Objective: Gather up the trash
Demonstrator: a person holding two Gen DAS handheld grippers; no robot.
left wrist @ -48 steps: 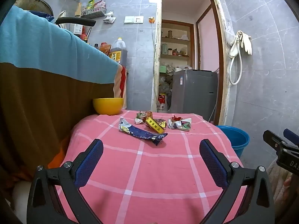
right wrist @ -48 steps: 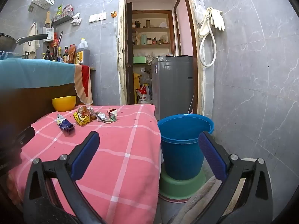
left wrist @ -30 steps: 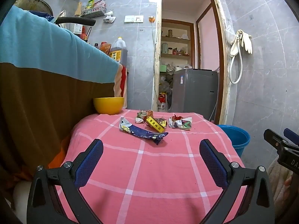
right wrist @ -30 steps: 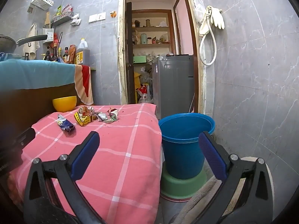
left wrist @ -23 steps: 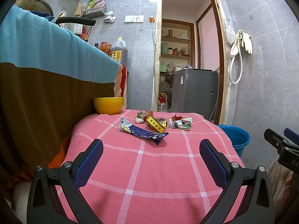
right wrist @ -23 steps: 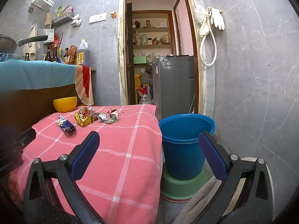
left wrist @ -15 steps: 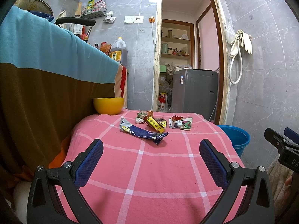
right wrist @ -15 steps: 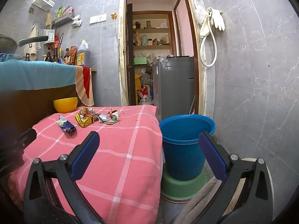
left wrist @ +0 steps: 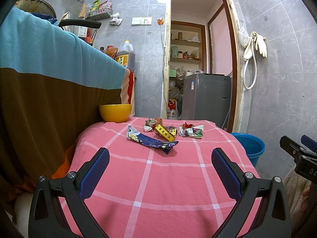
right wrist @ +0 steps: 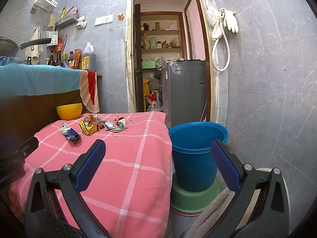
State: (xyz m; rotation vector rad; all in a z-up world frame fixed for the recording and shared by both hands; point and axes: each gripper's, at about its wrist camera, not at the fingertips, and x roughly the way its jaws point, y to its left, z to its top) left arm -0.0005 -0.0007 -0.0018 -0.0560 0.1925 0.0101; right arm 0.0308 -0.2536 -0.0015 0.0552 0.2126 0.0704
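Blue wrapper (left wrist: 151,141) well beyond wide-open left hand-held gripper (left wrist: 160,159)

Place: a lived-in home kitchen with a storeroom off it.
Walls: grey marbled tiles (right wrist: 267,79) — ahead and to the right of the claw.
Cooking signs: oil jug (left wrist: 125,54), sauce bottles (right wrist: 59,58) and a pan handle (left wrist: 80,22) up on the left.
Wall rack: basket shelf (left wrist: 99,12) with packets.
Doorway: straight ahead — pantry shelves (left wrist: 186,43) and a grey washing machine (left wrist: 206,97).
Gloves: rubber gloves (right wrist: 230,20) hung high right.
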